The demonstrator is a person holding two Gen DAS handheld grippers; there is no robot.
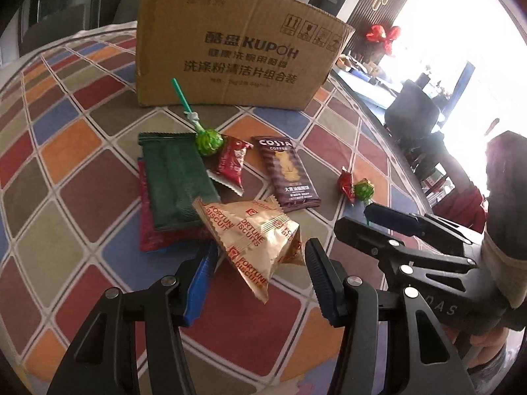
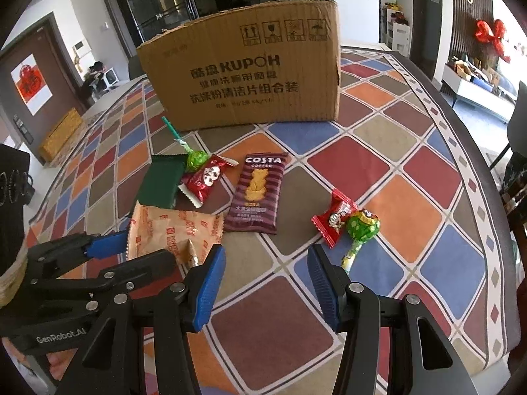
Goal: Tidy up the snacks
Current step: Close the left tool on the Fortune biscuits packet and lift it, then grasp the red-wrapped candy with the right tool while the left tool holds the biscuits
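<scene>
Left wrist view: left gripper [image 1: 260,263] gaped wide around the biscuit pack [image 1: 253,233], likely set to pinch it. Green pack [image 1: 174,181] hid most of a red one underneath. Right gripper [image 2: 266,276] was also wide, empty, aimed between the Costa pack [image 2: 258,194] and lollipop [image 2: 362,230]. Box [image 2: 250,82] interior wasn't visible.
</scene>
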